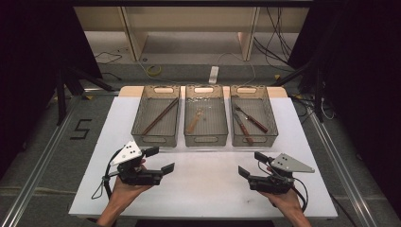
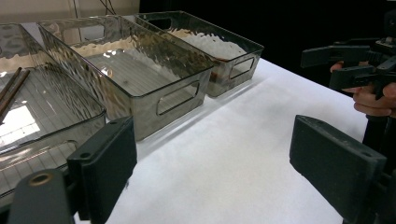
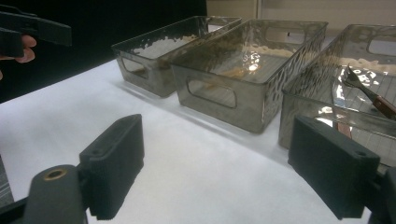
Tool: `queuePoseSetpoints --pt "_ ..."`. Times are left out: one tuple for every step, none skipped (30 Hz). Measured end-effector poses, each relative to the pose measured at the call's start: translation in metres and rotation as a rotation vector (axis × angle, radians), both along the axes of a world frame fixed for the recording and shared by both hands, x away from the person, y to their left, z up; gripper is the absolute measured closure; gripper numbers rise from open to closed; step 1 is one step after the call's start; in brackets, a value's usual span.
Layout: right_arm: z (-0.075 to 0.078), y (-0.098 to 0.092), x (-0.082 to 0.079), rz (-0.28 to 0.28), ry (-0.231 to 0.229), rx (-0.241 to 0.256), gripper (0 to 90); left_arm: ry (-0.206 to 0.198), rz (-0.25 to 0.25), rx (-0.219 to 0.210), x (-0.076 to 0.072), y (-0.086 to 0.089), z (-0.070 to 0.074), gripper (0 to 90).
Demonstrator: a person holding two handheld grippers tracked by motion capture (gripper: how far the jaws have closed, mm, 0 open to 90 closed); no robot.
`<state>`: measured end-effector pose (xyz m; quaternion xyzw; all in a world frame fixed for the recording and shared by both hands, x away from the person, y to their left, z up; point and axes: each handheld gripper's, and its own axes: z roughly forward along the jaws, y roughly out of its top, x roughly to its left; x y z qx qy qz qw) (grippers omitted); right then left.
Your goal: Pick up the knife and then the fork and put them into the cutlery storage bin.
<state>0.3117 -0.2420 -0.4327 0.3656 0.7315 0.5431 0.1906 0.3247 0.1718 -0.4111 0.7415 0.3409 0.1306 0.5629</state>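
Three smoky clear bins stand in a row at the back of the white table [image 1: 203,189]. The left bin [image 1: 138,124] holds a pair of brown chopsticks [image 1: 161,116]. In the middle bin [image 1: 206,140] lies a small wooden utensil [image 1: 195,121]. The right bin [image 1: 270,137] holds a fork and a knife with brown handles [image 1: 249,122]. My left gripper [image 1: 161,160] [image 2: 219,168] is open with nothing in it, near the table's front left. My right gripper [image 1: 253,164] [image 3: 224,165] is open too, empty, at the front right. Both point toward the table's middle.
Bare white tabletop lies between the grippers and the bins. In the left gripper view the right gripper [image 2: 348,65] shows far off; the right gripper view shows the left gripper [image 3: 32,30]. Cables, a power strip [image 1: 213,74] and a shelf frame are on the floor behind the table.
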Motion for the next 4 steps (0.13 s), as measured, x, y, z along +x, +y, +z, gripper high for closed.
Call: queuePoseSetpoints --pt "0.0002 -0.0001 0.0 -0.002 0.0 0.001 18.2 0.0 0.0 0.001 0.0001 0.0 0.0 14.3" --pt "0.0003 -0.0002 0.0 -0.004 -0.002 0.001 18.2 0.0 0.0 0.001 0.0001 0.0 -0.0001 14.3" --pt "0.0005 -0.0002 0.0 -0.004 -0.004 0.003 18.2 0.001 0.001 -0.001 0.0001 -0.0002 -0.0002 14.3" --pt "0.0006 -0.0003 0.0 -0.005 -0.004 0.002 18.1 0.001 0.0 0.0 0.0001 0.0 -0.0001 14.3"
